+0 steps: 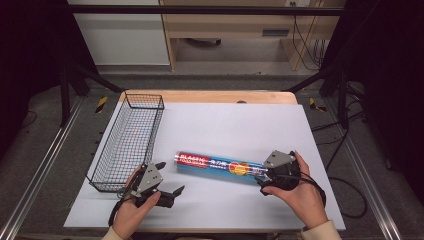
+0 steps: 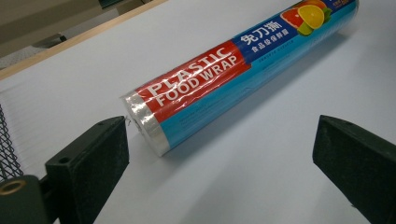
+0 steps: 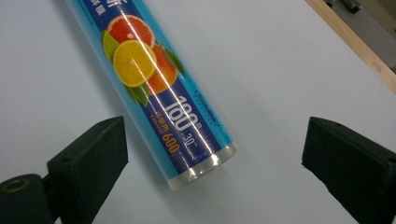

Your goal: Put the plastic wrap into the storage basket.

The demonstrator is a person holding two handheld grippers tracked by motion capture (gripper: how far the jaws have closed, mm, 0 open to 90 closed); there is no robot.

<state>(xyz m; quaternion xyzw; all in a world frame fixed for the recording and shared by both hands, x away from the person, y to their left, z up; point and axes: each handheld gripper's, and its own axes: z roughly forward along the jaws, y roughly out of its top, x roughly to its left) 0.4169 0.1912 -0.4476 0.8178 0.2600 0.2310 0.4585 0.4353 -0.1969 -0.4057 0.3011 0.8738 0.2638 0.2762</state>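
Seen from the high view, a roll of plastic food wrap lies on its side near the middle of a white surface, its length running left to right, while a person's two hands come in from the bottom edge. The left gripper sits just off the roll's left end with its jaws spread wide and nothing between them; the right gripper is at the roll's right end, its grey plate above the tip. A black wire basket stands along the left side of the surface, well apart from the roll's far end and near the left hand. In the left gripper view, the two black jaws stand far apart at the bottom corners, and the roll's red end, printed "PLASTIC FOOD WRAP", lies on the surface just ahead of the left-hand jaw, untouched; a bit of basket mesh shows at the left edge. In the right gripper view, the jaws are likewise wide, and the roll's blue end with its citrus picture lies between them, free of both pads.
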